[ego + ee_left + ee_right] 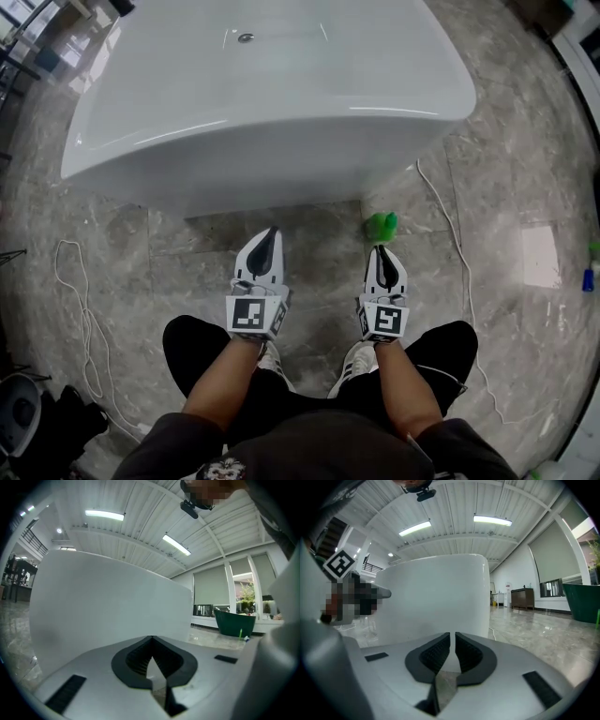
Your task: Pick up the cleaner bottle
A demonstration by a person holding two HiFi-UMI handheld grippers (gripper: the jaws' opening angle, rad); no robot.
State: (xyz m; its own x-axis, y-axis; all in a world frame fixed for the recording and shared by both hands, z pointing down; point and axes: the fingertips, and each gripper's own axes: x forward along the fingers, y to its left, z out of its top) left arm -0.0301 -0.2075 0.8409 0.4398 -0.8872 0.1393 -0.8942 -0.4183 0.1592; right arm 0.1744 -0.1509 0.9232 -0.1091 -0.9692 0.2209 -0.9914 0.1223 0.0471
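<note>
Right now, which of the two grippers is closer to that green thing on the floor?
The right gripper: its tip almost reaches the green thing beside the tub, while the left gripper sits farther off.

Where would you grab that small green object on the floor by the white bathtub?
Probably round its sides, coming level from the near side with the right gripper: the small green object seems upright, and the white bathtub blocks the far side.
</note>
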